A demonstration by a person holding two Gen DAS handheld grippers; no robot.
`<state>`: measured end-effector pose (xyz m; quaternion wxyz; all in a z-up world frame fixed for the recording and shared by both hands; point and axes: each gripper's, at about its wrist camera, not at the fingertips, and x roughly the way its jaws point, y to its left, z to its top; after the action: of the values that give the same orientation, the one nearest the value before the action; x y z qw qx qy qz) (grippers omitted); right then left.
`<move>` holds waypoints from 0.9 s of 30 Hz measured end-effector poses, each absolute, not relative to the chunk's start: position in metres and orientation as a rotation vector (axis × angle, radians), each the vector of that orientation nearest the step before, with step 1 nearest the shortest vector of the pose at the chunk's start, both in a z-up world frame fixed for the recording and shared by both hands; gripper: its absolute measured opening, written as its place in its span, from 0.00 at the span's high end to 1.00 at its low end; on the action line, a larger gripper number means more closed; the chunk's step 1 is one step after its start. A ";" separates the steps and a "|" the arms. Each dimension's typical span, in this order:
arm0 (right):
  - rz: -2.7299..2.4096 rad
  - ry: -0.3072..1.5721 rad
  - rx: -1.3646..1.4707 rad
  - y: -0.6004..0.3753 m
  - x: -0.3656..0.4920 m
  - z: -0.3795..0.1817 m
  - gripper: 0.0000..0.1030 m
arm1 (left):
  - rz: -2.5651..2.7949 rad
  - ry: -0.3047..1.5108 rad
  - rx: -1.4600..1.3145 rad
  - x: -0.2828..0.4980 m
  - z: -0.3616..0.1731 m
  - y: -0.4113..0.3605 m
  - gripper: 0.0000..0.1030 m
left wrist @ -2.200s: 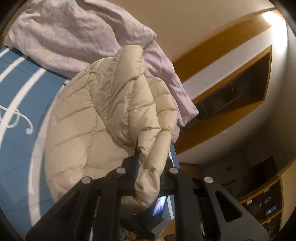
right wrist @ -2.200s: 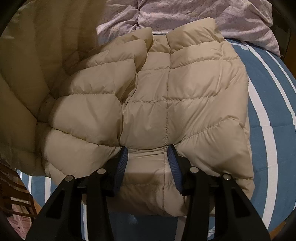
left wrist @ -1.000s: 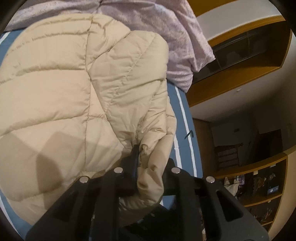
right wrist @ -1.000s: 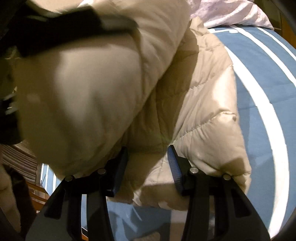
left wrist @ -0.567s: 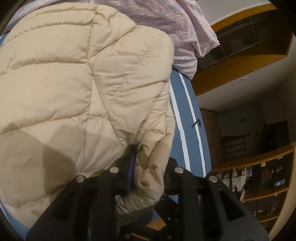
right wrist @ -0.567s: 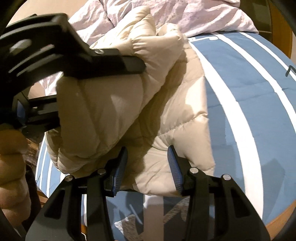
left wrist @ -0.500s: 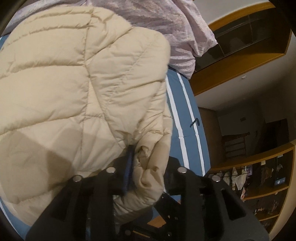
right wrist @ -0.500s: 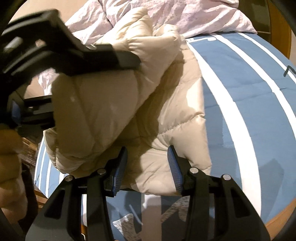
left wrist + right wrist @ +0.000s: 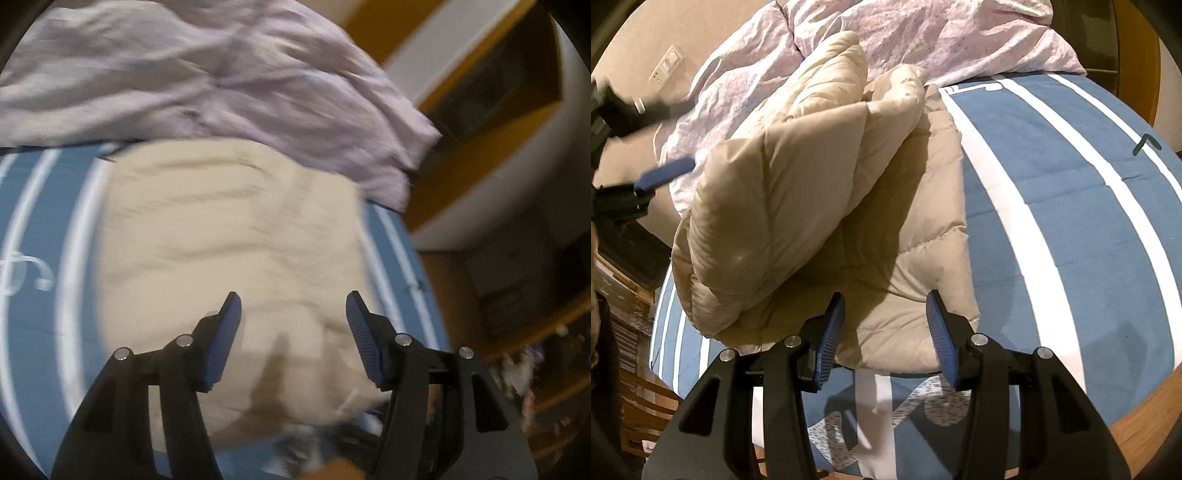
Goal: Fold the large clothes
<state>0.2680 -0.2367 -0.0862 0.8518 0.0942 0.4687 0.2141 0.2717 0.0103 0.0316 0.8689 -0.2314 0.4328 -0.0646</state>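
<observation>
Near the foot edge of the striped bed [image 9: 1052, 206], the beige puffer jacket [image 9: 798, 192] lay doubled — one half flopped over the other. Both the left gripper [image 9: 293, 314] and the right gripper [image 9: 884, 314] hung above it, jaws spread wide and empty — probably free to re-grip.

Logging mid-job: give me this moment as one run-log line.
left tool: open, empty | right tool: open, empty | beige quilted puffer jacket: folded over itself on blue white-striped bedspread | next: likely flatten fold
</observation>
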 end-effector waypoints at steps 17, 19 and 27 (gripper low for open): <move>0.341 0.945 0.129 -0.247 0.275 -0.067 0.49 | 0.077 1.003 -0.436 0.274 -0.040 0.035 0.41; 0.301 0.936 0.129 -0.256 0.280 -0.063 0.48 | 0.068 1.010 -0.425 0.276 -0.045 0.030 0.41; 0.221 0.856 0.188 -0.287 0.298 -0.027 0.49 | 0.053 1.019 -0.391 0.280 -0.055 0.017 0.40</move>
<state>0.2977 -0.2874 -0.0270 0.8997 0.0907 0.4134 0.1066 0.2795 0.0170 -0.0546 0.8544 -0.1858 0.4845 0.0252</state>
